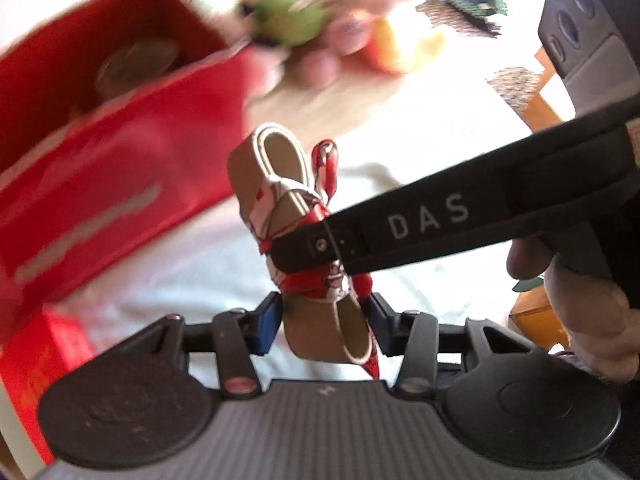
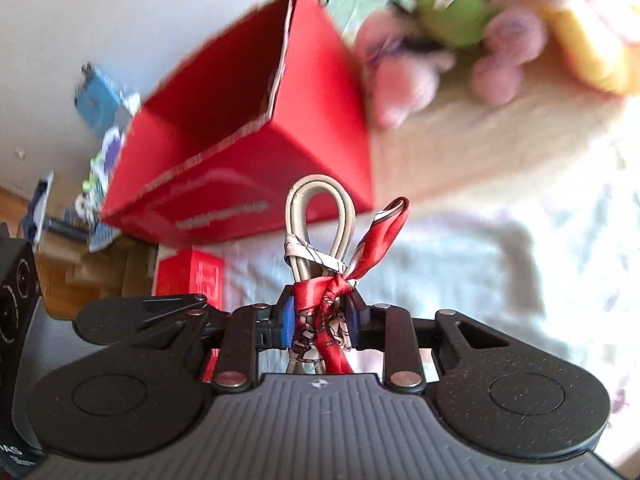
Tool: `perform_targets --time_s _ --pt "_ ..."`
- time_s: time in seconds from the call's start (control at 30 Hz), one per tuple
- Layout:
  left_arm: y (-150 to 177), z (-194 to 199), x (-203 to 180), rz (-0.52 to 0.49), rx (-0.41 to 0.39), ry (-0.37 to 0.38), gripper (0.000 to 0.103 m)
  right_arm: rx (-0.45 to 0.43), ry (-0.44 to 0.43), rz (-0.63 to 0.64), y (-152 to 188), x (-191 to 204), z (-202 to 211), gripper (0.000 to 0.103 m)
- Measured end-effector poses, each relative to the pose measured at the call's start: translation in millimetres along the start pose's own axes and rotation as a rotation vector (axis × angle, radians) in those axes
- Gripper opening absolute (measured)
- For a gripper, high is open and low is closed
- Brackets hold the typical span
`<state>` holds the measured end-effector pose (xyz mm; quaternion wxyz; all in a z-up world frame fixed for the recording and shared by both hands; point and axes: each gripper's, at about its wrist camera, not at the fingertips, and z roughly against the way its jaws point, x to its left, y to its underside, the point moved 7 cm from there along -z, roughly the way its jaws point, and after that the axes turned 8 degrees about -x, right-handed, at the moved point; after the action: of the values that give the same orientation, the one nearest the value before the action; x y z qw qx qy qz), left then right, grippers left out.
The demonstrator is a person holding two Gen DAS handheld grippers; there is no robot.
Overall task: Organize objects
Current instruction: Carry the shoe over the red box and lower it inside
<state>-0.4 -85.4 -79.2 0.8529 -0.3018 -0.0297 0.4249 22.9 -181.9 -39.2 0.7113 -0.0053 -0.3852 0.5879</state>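
A looped beige strap bundle tied with a red and white patterned silk scarf [image 2: 320, 280] is held in the air above a white cloth-covered surface [image 2: 460, 280]. The right gripper [image 2: 320, 322] is clamped on the bundle at the scarf knot, its blue-padded fingers [image 2: 285, 320] pressing in from both sides. In the left wrist view the same bundle [image 1: 288, 216] hangs upright, pinched from the right by the other tool's long black fingers. The left gripper [image 1: 322, 322] has its pads on either side of the bundle's lower end; whether they press on it or only flank it cannot be told.

A large open red cardboard box [image 2: 248, 140] stands just beyond the bundle, tilted in the picture, with a round tan object [image 1: 136, 66] lying inside. The bundle is outside the box, so this item is judged as picked up but not yet put away.

Past the box lies a blurred heap of soft toys [image 2: 480, 32], green, pink and yellow, apparently waiting to be sorted. A smaller red box [image 2: 192, 276] sits near the big box's base. The box's near wall stands between the bundle and the opening, so the bundle likely has to rise over it.
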Motion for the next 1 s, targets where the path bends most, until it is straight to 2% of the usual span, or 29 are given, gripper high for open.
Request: perform_targets --time_s 0.13,0.27,0.5,0.6,0.73,0.83,1.0 --pt "-25 13 -21 -0.065 -0.060 0.036 0.047 -0.109 0.010 0.017 -17 6 29 0.027" --pt "-55 31 -28 -0.080 -0.138 0.067 0.047 -0.200 -0.007 0.048 -41 15 52 0.026" --pt "-100 78 -16 -0.088 -0.285 0.055 0.047 -0.300 -0.081 0.140 -86 58 63 0.025" --pt "-117 101 3 -0.085 -0.338 0.020 0.046 -0.307 -0.132 0.160 -103 86 48 0.025" --pt "-130 134 36 -0.072 -0.399 -0.036 0.047 -0.272 -0.186 0.162 -118 118 18 0.024" --pt "-131 144 68 -0.041 -0.395 -0.077 0.047 -0.226 -0.205 0.146 -121 134 -11 0.024" --pt "-121 132 121 0.020 -0.346 -0.148 0.047 -0.132 -0.190 0.142 -114 153 -66 0.024"
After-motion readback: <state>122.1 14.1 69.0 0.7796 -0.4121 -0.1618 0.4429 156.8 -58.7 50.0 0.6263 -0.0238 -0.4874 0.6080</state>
